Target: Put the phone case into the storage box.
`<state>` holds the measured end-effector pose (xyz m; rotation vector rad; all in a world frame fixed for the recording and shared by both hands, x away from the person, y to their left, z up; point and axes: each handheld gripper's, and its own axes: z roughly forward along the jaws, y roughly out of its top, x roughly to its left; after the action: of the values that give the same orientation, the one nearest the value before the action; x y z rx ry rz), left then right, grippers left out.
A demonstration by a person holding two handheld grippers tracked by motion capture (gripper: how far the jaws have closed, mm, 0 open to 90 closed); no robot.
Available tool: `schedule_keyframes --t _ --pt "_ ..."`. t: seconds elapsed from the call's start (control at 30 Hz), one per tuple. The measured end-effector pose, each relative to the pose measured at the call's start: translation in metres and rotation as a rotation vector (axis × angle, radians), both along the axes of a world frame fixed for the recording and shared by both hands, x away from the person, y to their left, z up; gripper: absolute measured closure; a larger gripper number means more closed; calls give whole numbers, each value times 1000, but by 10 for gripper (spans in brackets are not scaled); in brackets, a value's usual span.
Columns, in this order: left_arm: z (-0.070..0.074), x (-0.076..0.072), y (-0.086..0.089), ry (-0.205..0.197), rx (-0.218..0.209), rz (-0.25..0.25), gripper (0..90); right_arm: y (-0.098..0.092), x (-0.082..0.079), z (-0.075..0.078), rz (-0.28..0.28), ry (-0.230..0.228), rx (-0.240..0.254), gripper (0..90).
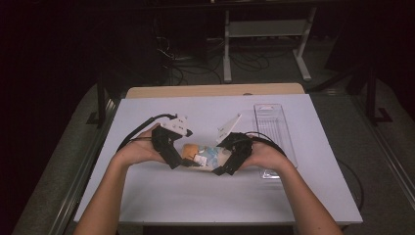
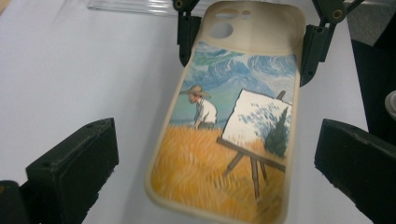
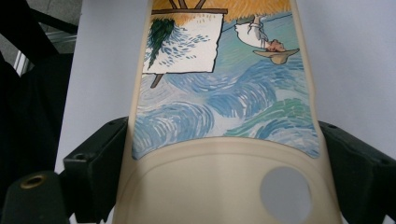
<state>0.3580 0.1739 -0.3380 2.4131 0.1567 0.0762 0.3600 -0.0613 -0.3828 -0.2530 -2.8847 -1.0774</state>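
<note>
Now, phone case [image 2: 233, 130]: light, bendy — we'd pinch its side rims.
Left tool [image 2: 219, 172]: spread wide, gripping nothing.
Right tool [image 3: 224, 168]: clamped on the case's camera end.

light: table [image 1: 161, 196] bright, room around it near black | shadows: soft, faint under hands | focus: high view soft and grainy; gripper views sharp at centre, jaws at bottom edges blurred | glare: none
</note>
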Motion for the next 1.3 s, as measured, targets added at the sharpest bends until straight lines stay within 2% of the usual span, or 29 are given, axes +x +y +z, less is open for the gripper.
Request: schedule_keyframes --t 0.17,0.33,0.47,0.57,0.77,0.8,1.0,1.17,1.3 --pt "1 0 12 -10 -8 51 0 -5 2 1 -24 -10 1 106" --pt "-1 -1 22 -3 -28 104 0 -11 5 2 -61 -7 4 105" --pt "-5 -1 31 -10 -32 150 0 -15 7 2 -82 -5 6 105" --pt "-9 -3 36 2 -37 177 0 -17 8 2 -92 1 10 105" --pt "-13 -7 45 -12 -54 226 0 -20 11 2 -112 -8 17 105" --pt "-15 -9 46 -5 -65 239 0 -21 11 3 -118 -6 17 105" --pt "-25 -13 52 -5 -56 279 0 -25 13 3 -148 -5 30 105" --pt "-33 -19 55 8 -76 328 0 -28 15 4 -170 -2 34 105" --pt "-41 -22 56 7 -71 362 0 -29 16 3 -200 8 27 105"
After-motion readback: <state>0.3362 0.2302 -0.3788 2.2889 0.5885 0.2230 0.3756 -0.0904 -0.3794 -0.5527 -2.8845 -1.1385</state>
